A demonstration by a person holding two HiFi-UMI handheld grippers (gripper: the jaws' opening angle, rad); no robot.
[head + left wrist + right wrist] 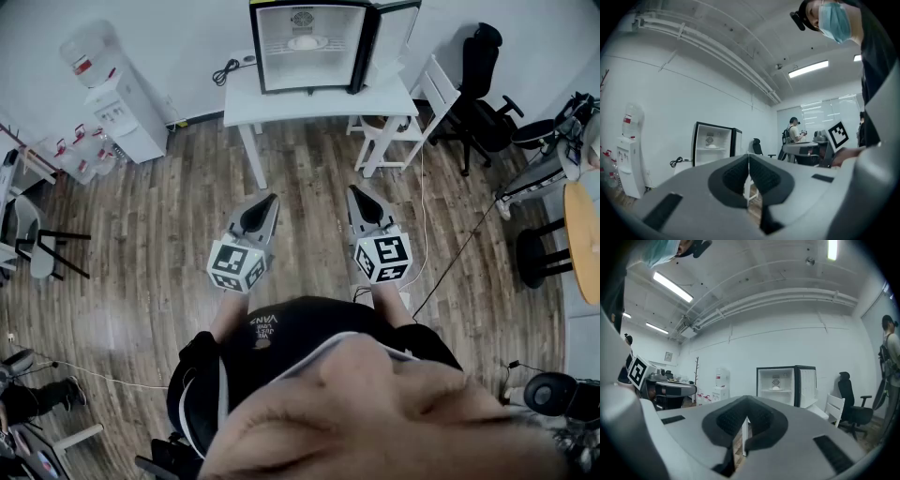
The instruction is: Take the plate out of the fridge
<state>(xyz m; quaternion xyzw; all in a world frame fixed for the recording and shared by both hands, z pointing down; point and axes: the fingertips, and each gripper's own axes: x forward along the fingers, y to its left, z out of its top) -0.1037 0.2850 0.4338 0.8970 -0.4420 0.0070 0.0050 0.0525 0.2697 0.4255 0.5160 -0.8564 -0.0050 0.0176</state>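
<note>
A small black fridge stands on a white table with its door swung open to the right. On its shelf lies a white plate, also seen as a plate in the left gripper view and a plate in the right gripper view. My left gripper and right gripper are held side by side in mid-air over the wooden floor, well short of the table. Both point toward the fridge, shut, with nothing between their jaws.
A white chair stands right of the table and a black office chair beyond it. A water dispenser stands at the left wall. A cable runs across the floor at right. Another person stands far off.
</note>
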